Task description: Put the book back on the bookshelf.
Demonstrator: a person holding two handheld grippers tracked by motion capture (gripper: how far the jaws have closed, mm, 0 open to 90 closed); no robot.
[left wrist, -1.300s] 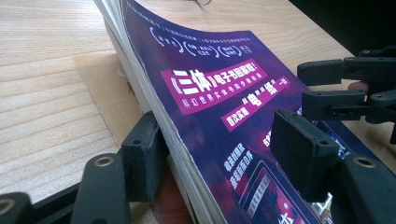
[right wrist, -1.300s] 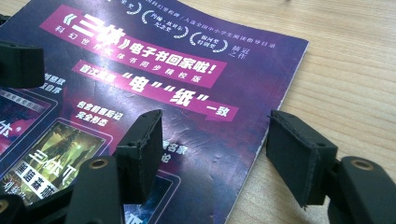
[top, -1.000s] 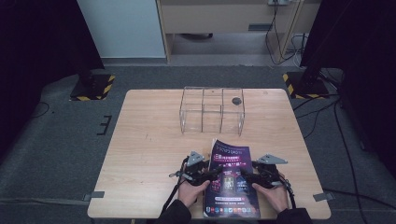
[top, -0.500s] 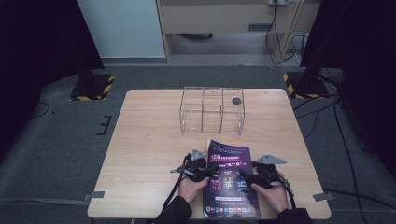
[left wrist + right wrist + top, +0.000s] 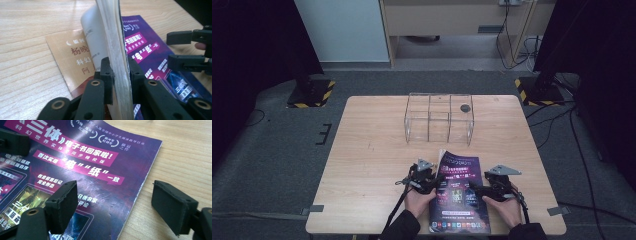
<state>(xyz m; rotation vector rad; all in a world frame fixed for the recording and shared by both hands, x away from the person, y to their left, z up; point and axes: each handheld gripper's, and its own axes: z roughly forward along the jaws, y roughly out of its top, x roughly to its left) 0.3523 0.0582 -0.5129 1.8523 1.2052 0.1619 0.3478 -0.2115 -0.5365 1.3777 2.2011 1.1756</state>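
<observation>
My left gripper (image 5: 117, 82) has just closed its jaws onto a lifted wad of the magazine's (image 5: 458, 192) pages near the table's (image 5: 372, 150) front edge. My right gripper (image 5: 113, 205) has been opening and straddles the spine, holding nothing. Pulling now could tear pages or drag the magazine.

**Colours and patterns on the table**

The magazine (image 5: 459, 192) is printed with a deep purple cover, on which pink banners and white characters are set. An inner page (image 5: 75, 60) in orange-brown is seen, with pale characters, and the page edges are cream white. The left gripper (image 5: 118, 82) and the right gripper (image 5: 113, 205) are made in matt black, with small brass-coloured rivets. The table (image 5: 372, 150) is shown in light wood with fine grain lines. The box (image 5: 439, 117) is made of clear, colourless panels.
</observation>
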